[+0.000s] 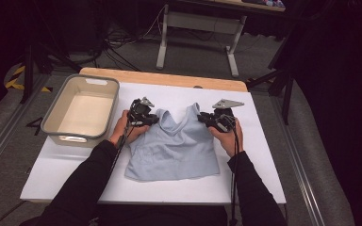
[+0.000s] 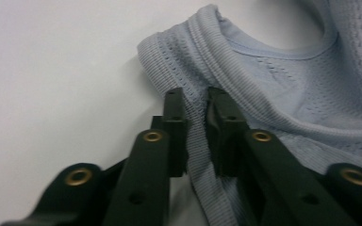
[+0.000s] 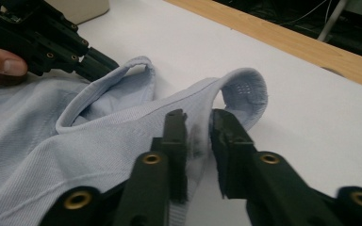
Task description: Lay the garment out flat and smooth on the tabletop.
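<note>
Both grippers are holding the light blue tank top (image 1: 172, 148), which is lying flat on the white table (image 1: 264, 155), its straps at the far end. My left gripper (image 1: 154, 119) is pinching the left strap (image 2: 195, 122). My right gripper (image 1: 202, 118) is clamping the right strap (image 3: 202, 136). Left of the top, a grey bin (image 1: 56, 106) is sitting.

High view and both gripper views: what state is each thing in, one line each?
Tank top: lying flat on the table, both shoulder straps pinched.
Left gripper: shut on the left strap's ribbed edge.
Right gripper: shut on the right strap, fabric bunched between its jaws.
Bin: upright, nothing visible inside, apart from the top.
Table: covered by a white sheet, wooden edge bare at the back.
</note>
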`<action>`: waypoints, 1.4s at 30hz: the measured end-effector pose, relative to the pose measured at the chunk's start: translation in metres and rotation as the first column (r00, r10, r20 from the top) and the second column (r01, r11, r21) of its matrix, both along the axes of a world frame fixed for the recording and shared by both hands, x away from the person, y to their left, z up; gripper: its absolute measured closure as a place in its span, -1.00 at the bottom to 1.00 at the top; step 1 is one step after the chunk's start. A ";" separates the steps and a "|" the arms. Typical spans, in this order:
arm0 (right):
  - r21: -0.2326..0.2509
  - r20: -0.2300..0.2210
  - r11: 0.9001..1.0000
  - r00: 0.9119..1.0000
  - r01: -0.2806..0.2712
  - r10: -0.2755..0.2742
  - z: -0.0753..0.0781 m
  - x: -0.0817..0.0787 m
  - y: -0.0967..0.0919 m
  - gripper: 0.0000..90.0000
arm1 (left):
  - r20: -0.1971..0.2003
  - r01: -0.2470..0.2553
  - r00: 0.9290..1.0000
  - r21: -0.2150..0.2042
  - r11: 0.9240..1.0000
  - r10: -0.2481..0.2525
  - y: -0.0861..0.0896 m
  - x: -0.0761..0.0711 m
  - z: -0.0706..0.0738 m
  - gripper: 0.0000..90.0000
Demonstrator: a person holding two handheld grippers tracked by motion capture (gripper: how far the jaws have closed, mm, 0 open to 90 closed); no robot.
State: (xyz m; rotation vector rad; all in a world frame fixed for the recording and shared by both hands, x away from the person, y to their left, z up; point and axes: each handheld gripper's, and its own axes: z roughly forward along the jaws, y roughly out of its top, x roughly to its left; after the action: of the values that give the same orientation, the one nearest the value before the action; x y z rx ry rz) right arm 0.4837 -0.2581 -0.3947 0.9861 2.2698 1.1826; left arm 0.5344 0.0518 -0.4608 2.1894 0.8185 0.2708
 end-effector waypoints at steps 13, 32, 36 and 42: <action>-0.021 -0.035 0.999 0.999 0.031 -0.032 0.005 0.016 0.010 -0.16 | 0.121 -0.037 0.992 -0.006 0.999 0.037 0.006 -0.012 0.017 0.91; -0.141 -0.130 0.990 0.991 0.005 -0.023 -0.008 0.052 0.033 0.70 | 0.095 -0.103 0.990 -0.006 0.995 0.103 0.006 0.000 0.001 0.23; -0.145 -0.126 0.989 0.992 -0.014 -0.004 -0.007 0.048 0.033 0.94 | 0.068 -0.111 0.991 -0.002 0.994 0.111 0.005 0.006 -0.003 -0.02; -0.125 -0.087 0.992 0.996 -0.016 0.005 -0.001 0.038 0.024 0.95 | 0.041 -0.111 0.993 0.011 0.994 0.110 0.001 0.010 -0.003 -0.16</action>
State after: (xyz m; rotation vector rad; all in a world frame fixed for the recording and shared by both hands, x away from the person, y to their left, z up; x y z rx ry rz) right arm 0.5217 -0.2337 -0.3957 0.9960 2.3871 1.0055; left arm 0.5443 0.0531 -0.4641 2.1468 0.9190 0.3750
